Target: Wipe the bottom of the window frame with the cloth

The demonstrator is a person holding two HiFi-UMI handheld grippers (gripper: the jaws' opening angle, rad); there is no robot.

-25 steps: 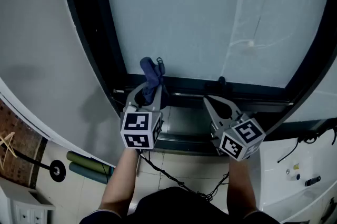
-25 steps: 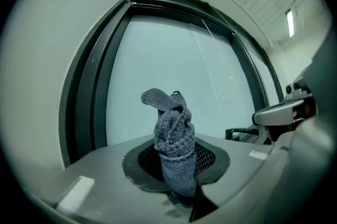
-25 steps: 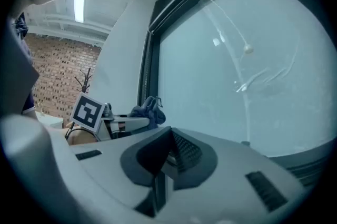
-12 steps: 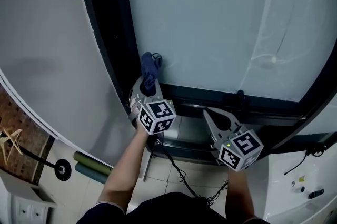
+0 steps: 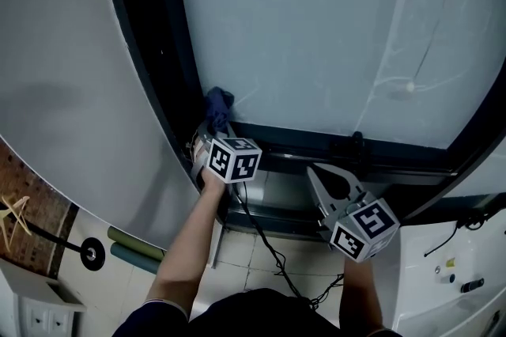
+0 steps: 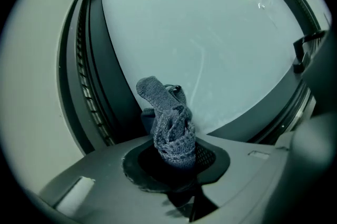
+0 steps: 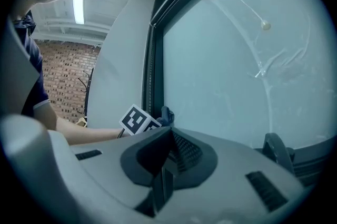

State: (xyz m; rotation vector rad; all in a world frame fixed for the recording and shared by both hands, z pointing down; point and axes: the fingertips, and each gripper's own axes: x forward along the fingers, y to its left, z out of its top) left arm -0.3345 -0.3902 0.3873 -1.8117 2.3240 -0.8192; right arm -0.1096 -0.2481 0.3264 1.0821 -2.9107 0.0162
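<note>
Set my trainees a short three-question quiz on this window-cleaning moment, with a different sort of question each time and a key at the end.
1. True or false: the right hand-held gripper is shut with nothing between its jaws.
2. Multiple choice: in the head view, the blue cloth is nearest which part of the window frame? A) its lower left corner; B) its lower right corner; C) its top edge.
3. Fill in: the cloth is clamped in the ___ hand-held gripper.

Key: 1 true. 2 A. 3 left: the left hand-held gripper is shut on the cloth, which sticks up out of its jaws.
</note>
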